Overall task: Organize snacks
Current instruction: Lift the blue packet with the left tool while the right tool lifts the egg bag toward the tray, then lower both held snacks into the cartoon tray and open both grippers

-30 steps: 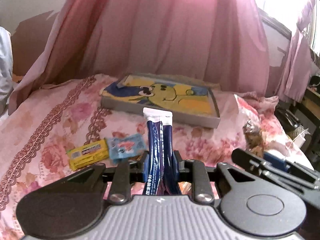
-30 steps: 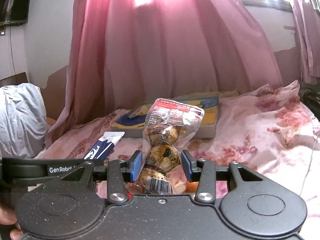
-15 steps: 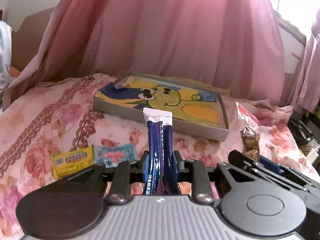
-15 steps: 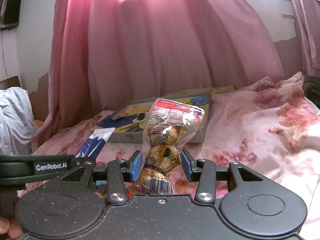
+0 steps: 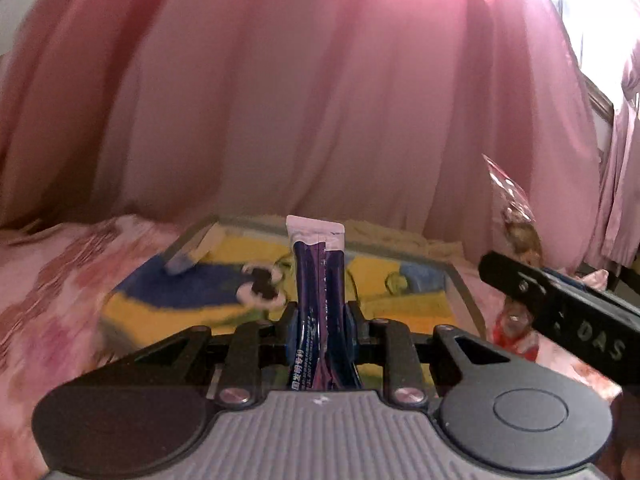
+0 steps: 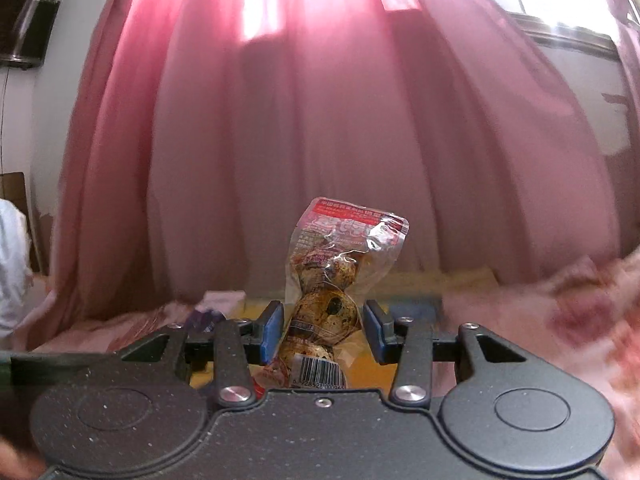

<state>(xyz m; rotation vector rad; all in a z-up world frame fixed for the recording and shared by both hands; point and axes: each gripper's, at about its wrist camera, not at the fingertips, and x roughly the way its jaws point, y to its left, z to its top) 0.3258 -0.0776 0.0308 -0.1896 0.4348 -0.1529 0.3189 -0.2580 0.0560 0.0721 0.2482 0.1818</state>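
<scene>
My left gripper (image 5: 319,322) pinches a blue stick pack (image 5: 318,280) low on its body, standing upright over the yellow tray (image 5: 400,280). It looks light and limp, so holding near the base keeps it from flopping. My right gripper (image 6: 323,326) clamps an egg pouch (image 6: 332,280) around its middle egg, 3 eggs showing inside clear film. The film looks slick and the eggs crushable, so I judge a gentle squeeze at the waist between eggs safest. Both hang above the tray.
</scene>
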